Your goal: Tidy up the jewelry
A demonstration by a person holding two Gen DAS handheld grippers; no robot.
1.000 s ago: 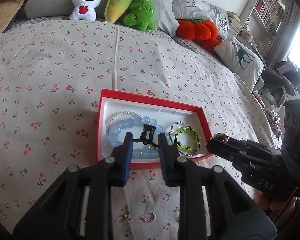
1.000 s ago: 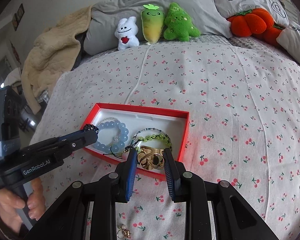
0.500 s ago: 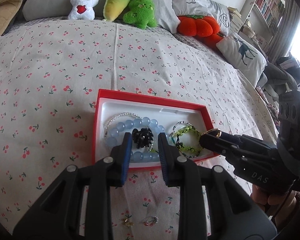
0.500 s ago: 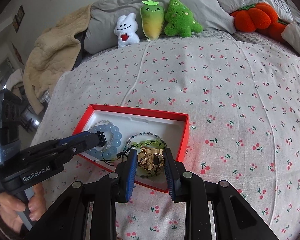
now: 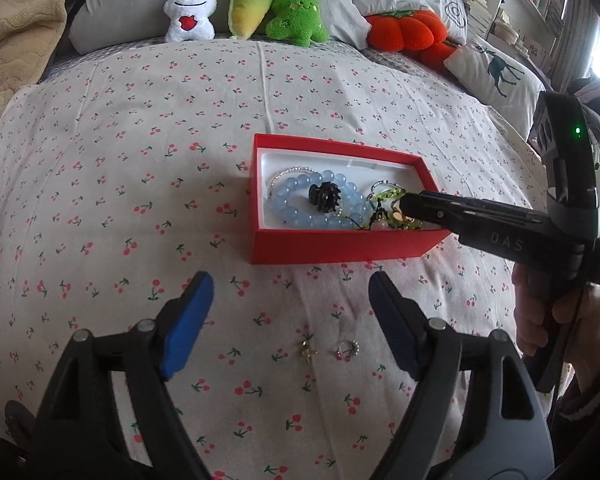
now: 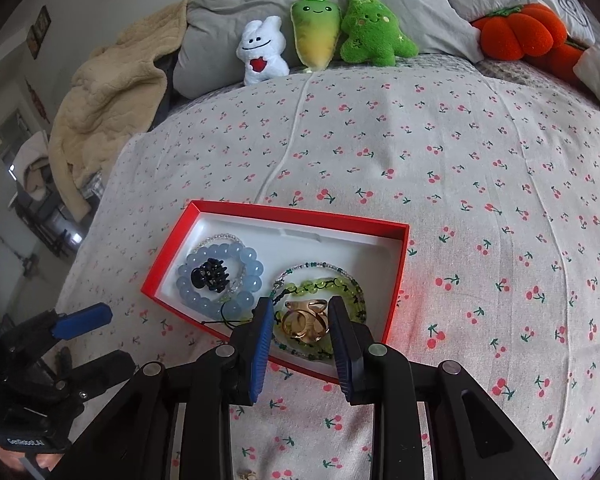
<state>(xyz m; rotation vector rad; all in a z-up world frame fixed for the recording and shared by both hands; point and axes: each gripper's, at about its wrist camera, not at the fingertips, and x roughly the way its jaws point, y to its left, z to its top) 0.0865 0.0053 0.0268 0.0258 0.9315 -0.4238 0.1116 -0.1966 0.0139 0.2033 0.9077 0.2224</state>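
Nearest us, two small rings (image 5: 328,350) lie on the cherry-print bedspread (image 5: 140,140) before the red box (image 5: 332,246). Our left gripper (image 5: 290,308) hangs spread wide, empty. Our right gripper (image 6: 300,320), fingers parted, straddles a gold ring (image 6: 306,322) inside the box, beside glossy blue beads (image 6: 216,276) ringing a spiky black clip (image 6: 210,276). Plush toys (image 6: 320,32) sit beyond.

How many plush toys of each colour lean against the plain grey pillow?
White plush toy: 1
Yellow-green plush toy: 1
Green plush toy: 1
Total: 3
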